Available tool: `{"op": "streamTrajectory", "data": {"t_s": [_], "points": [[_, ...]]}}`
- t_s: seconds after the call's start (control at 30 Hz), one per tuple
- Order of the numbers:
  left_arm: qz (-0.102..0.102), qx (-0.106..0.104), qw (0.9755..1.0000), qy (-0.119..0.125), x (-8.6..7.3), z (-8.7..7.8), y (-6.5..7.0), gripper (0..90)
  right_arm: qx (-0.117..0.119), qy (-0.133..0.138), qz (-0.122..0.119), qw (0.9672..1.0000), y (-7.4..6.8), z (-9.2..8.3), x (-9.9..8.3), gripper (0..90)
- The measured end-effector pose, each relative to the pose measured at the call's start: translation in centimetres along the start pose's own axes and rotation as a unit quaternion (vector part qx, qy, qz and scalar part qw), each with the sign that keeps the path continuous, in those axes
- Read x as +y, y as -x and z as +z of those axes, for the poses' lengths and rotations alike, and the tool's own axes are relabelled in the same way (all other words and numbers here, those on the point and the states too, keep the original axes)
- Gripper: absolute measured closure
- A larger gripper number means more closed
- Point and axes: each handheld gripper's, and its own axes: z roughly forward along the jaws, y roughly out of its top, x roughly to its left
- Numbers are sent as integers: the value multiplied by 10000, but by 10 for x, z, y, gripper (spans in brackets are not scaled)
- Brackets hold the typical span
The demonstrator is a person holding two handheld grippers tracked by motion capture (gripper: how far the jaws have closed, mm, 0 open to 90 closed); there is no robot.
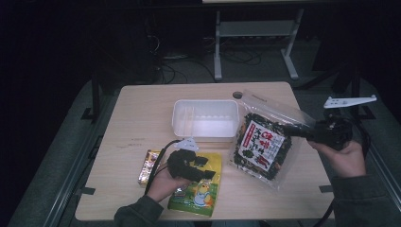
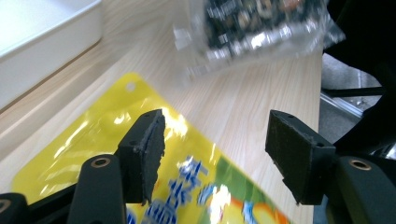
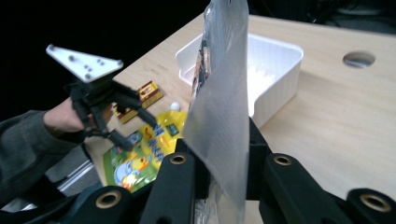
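Nearest us, the left hand-held gripper (image 1: 201, 166) hovers with jaws spread above the yellow pouch (image 1: 203, 191), which lies flat on the table (image 1: 142, 113). We see the right hand-held gripper (image 1: 289, 130) pinching the seaweed bag (image 1: 261, 142), raised beside the white tub (image 1: 205, 118). A gold packet (image 1: 147, 166) lies nearby.

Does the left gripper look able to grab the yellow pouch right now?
Probably yes. The left gripper hangs just above the yellow pouch with its jaws open and nothing between them. The seaweed bag is held off to the side by the right gripper.
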Motion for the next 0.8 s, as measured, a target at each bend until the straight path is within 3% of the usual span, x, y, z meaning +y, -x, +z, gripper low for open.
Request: {"op": "streamTrajectory", "data": {"t_s": [0.17, 0.5, 0.8], "points": [[-62, 126, 9999, 35, -16, -16, -3, 338, -217, 8, -247, 9995, -8, 15, 30, 786], [-198, 254, 9994, 137, -39, -36, -8, 326, -327, 114, -500, 9981, -16, 42, 69, 785], [-282, 299, 9988, 277, -55, -52, -11, 305, -488, 73, -711, 9962, -20, 86, 101, 785]]}}
